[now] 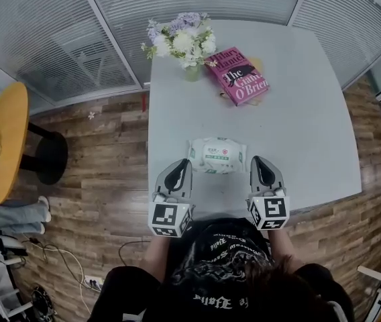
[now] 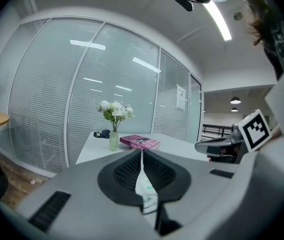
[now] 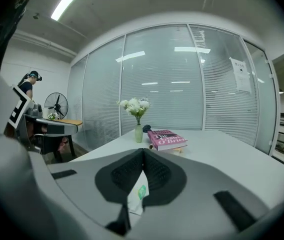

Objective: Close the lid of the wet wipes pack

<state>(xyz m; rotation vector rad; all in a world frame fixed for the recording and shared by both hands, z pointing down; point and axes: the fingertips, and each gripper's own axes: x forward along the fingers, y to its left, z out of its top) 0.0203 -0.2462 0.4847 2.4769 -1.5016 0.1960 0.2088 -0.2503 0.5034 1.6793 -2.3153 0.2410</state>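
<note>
The left gripper, low and left of centre in the head view, and the right gripper, level with it right of centre, both have their jaws pressed together with nothing pinched. Between their two tips in the frame, the wet wipes pack lies flat near the lower edge of the grey table. Toward the top of the frame stand a vase of flowers and, just right of it, a pink book.
</note>
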